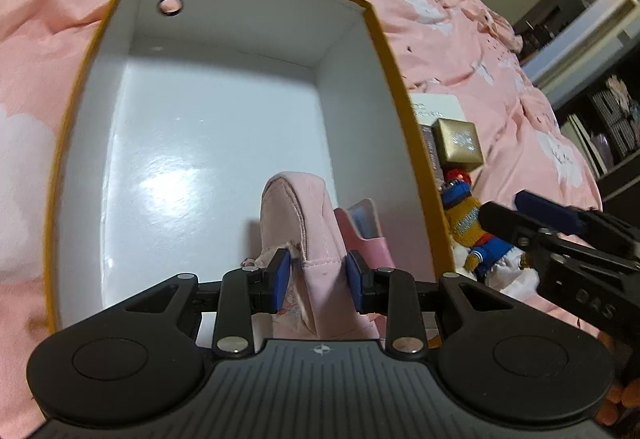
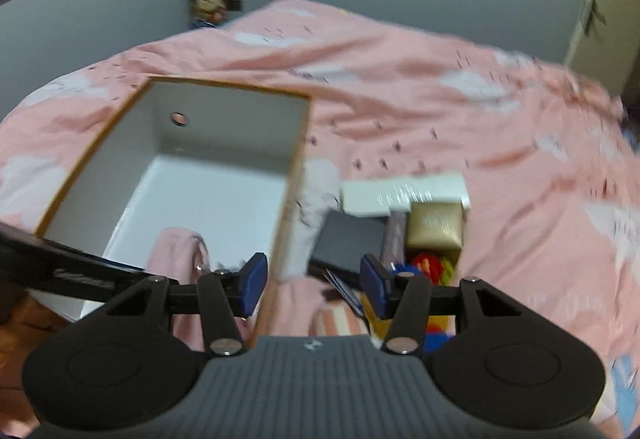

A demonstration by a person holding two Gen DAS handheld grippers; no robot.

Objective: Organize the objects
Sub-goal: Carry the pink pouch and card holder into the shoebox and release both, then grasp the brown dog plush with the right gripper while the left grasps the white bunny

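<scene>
A: Where is the pouch?
B: The pink pouch (image 1: 320,239) stands upright inside the box (image 1: 224,127), near its right wall at the near end. The left gripper (image 1: 318,277) is clamped on it, one blue pad on each side.

A: What else is in the box?
B: A small pink item (image 1: 366,235), between the pouch and the wall. The rest of the white floor is bare.

A: And the right gripper?
B: The right gripper (image 2: 312,285) hovers over the box's right rim, jaws apart, gripping nothing.

A: What lies outside the box?
B: On the pink bed (image 2: 400,79), just right of the box: a white box (image 2: 404,195), a black box (image 2: 348,243), a gold box (image 1: 460,145), and a toy figure (image 1: 466,219) with red hair.
</scene>
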